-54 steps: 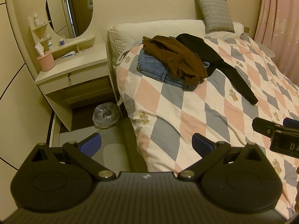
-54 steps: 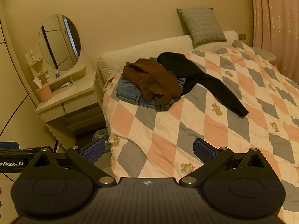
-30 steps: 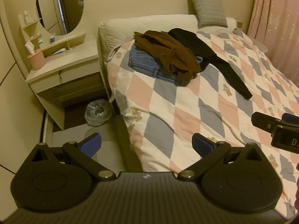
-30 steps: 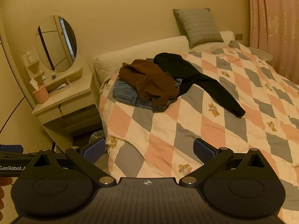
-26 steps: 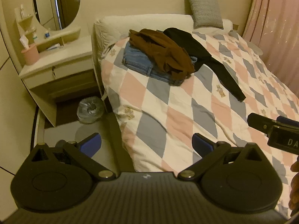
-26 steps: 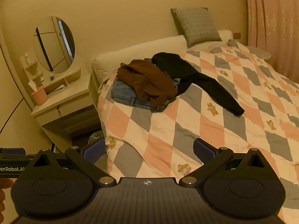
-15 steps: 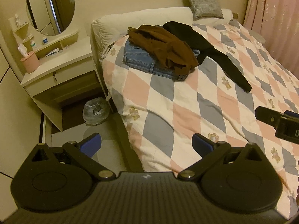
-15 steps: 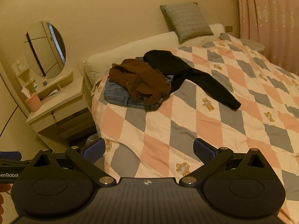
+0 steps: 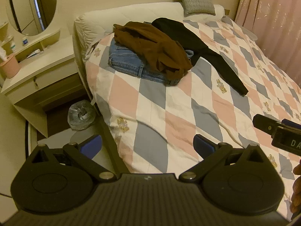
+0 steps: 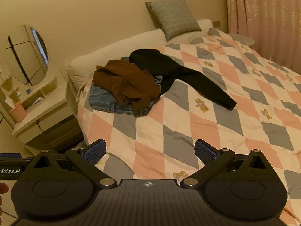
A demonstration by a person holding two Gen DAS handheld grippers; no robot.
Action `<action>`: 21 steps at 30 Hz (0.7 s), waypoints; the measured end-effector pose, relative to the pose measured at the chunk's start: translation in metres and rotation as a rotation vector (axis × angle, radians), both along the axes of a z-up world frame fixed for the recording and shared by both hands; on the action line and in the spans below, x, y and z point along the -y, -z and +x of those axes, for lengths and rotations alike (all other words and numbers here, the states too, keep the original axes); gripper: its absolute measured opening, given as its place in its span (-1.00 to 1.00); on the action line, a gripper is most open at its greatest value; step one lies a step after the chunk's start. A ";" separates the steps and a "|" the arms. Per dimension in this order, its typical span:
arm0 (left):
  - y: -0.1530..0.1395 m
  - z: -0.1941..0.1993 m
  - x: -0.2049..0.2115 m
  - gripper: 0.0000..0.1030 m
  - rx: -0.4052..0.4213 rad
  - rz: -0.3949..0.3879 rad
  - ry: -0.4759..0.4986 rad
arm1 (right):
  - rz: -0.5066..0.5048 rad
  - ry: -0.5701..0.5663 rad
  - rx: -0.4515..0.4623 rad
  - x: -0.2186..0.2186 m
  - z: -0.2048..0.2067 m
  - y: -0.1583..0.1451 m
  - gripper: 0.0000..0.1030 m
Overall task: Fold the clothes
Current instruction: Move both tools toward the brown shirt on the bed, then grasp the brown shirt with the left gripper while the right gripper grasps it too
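black ribbed tool [image 9: 146, 146] body, blue pads [image 10: 94, 151], silver pivot screws, white "nRobot.AI" txt

Your left gripper [image 9: 147, 146] hangs over the near corner of the bed [image 9: 188, 116], jaws wide apart and empty. Ahead, a brown top [image 9: 154, 47] is crumpled on folded jeans [image 9: 128, 60], a black top [image 9: 188, 39] sprawled beside them. Your right gripper [image 9: 278, 131] pokes in at the right edge.

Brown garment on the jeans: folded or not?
Not folded. The brown garment lies crumpled in loose bunches atop the folded jeans, one edge overlapping the black garment.
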State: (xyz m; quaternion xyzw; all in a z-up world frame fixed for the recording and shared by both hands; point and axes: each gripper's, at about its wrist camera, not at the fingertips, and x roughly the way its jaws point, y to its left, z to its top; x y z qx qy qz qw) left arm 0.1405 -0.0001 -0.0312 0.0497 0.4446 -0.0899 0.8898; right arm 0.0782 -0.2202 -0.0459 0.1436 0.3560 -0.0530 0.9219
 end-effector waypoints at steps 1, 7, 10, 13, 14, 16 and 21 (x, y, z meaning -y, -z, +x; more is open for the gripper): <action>0.001 0.009 -0.003 0.98 -0.002 -0.004 0.004 | -0.002 0.003 -0.004 -0.003 0.008 0.001 1.00; 0.000 0.067 -0.020 0.98 -0.014 -0.002 0.031 | 0.001 0.032 -0.015 -0.021 0.057 0.003 1.00; -0.001 0.094 -0.027 0.98 -0.014 0.005 0.055 | 0.002 0.052 -0.015 -0.029 0.080 0.002 1.00; -0.001 0.122 -0.032 0.98 -0.010 0.014 0.077 | 0.006 0.076 -0.028 -0.036 0.105 0.005 1.00; 0.000 0.131 -0.033 0.99 -0.012 0.018 0.082 | 0.008 0.085 -0.036 -0.039 0.113 0.008 1.00; 0.005 0.152 -0.036 0.99 -0.036 0.035 0.083 | 0.009 0.096 -0.055 -0.044 0.130 0.013 1.00; 0.028 0.192 -0.044 0.98 -0.082 0.042 0.135 | 0.002 0.106 -0.133 -0.056 0.167 0.038 1.00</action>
